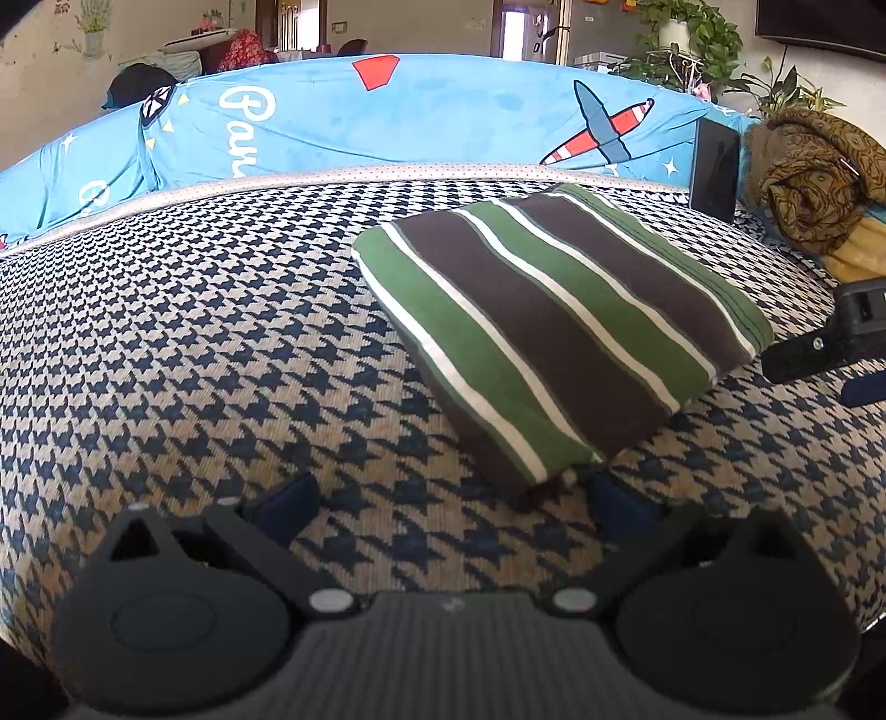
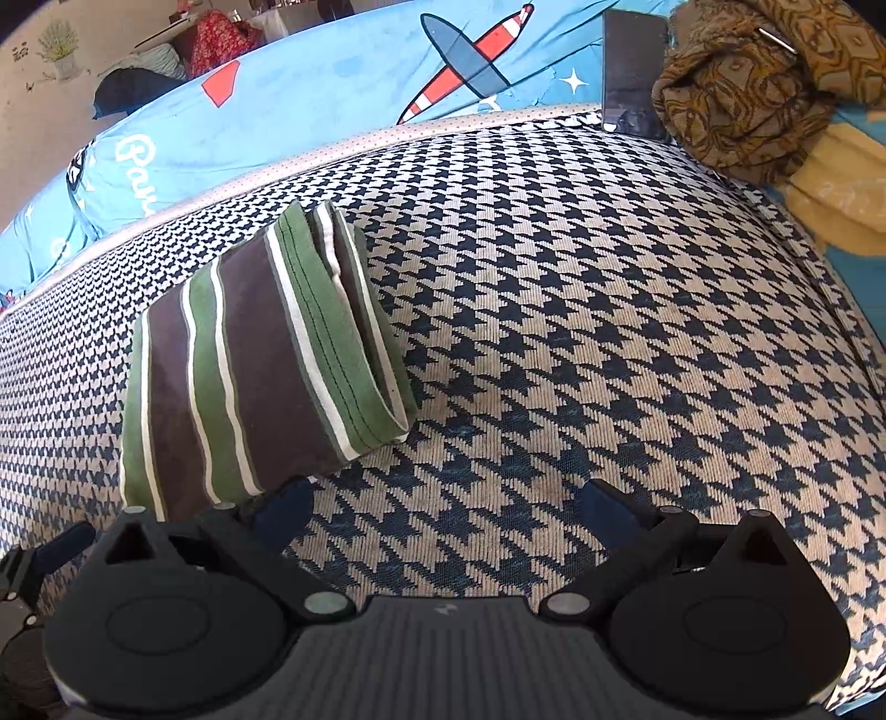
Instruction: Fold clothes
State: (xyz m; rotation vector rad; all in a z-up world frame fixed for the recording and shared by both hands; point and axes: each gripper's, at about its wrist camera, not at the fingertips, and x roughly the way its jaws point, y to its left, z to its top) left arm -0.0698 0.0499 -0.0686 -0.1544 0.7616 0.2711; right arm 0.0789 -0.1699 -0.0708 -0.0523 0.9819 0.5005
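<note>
A folded garment with green, brown and white stripes [image 1: 559,327] lies as a compact rectangle on the houndstooth cover [image 1: 194,343]. My left gripper [image 1: 451,498] is open just in front of the garment's near corner, nothing between its fingers. In the right wrist view the same folded garment [image 2: 260,371] lies ahead to the left, its layered hem edges facing right. My right gripper [image 2: 443,507] is open over the bare houndstooth cover [image 2: 609,332], its left fingertip beside the garment's near edge. The right gripper [image 1: 830,343] also shows at the right edge of the left wrist view.
A blue printed cover with a plane [image 1: 387,122] drapes the backrest behind. A bunched brown patterned cloth [image 2: 747,94] and a yellow cloth [image 2: 841,194] lie at the far right. A dark flat panel [image 2: 634,72] leans by the backrest. Potted plants [image 1: 698,50] stand behind.
</note>
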